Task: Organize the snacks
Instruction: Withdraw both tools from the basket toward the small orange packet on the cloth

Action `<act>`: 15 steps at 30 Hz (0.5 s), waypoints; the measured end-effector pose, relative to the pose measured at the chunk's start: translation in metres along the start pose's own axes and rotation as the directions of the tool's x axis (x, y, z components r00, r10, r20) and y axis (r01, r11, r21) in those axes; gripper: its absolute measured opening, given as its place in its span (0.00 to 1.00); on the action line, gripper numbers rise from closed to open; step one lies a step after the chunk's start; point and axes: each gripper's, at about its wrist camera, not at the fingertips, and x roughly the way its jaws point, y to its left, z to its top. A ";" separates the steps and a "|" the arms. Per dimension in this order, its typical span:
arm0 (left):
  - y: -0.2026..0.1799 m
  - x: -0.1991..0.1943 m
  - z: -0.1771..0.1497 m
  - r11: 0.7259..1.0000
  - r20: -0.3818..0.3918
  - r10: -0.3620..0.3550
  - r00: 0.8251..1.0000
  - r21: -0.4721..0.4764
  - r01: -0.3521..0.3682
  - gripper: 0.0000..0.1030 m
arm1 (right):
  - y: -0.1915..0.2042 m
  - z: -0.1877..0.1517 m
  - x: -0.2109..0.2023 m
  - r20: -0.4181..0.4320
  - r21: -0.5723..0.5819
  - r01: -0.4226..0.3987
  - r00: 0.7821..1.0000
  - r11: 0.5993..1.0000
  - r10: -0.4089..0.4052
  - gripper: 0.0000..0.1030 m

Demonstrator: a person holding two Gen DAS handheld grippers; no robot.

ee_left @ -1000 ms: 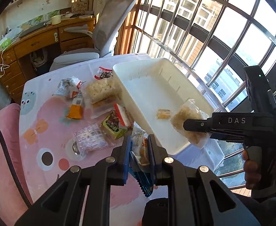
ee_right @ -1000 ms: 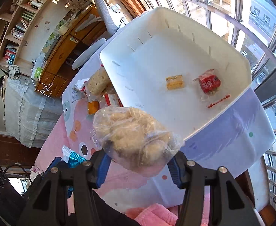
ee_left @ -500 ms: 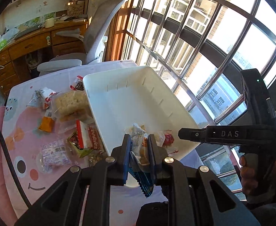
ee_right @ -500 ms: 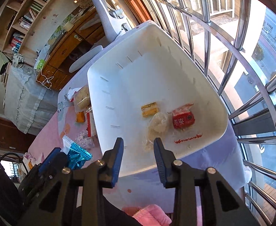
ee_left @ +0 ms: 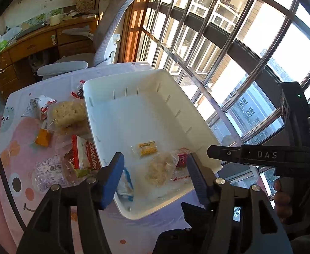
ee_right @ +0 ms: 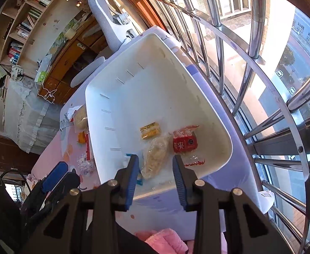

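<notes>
Left wrist view shows the left gripper [ee_left: 155, 169] with its fingers [ee_left: 112, 177] spread wide and holding nothing. Just past them, a blue-and-white snack bag [ee_left: 124, 183] lies in the near corner of the white bin [ee_left: 104, 89]. Beside it in the bin are a clear bag of pale puffy snacks [ee_left: 160, 168], a little yellow packet [ee_left: 146, 147] and a red packet [ee_left: 182, 158].

Right wrist view shows the right gripper [ee_right: 156, 176] with its fingers [ee_right: 131, 177] apart too, and empty, over the near edge of the bin. The bin sits on the counter [ee_left: 28, 190], which has a pink and purple cloth. More snacks lie on the counter to the left of the bin: a cookie box [ee_left: 87, 154], a big bag of rice cakes [ee_left: 68, 111] and an orange packet [ee_left: 43, 136]. A gray chair [ee_left: 112, 27] stands far behind.
</notes>
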 end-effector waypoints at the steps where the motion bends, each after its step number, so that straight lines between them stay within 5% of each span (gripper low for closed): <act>1: 0.001 0.000 -0.001 1.000 -0.004 0.004 1.000 -0.006 -0.004 0.64 | 0.000 0.000 0.001 -0.004 0.000 -0.001 1.000 1.000 0.001 0.32; 15: 0.023 -0.015 -0.026 0.996 -0.052 0.079 0.995 -0.044 -0.082 0.84 | 0.017 -0.016 0.014 -0.047 -0.009 -0.006 0.999 1.000 0.005 0.32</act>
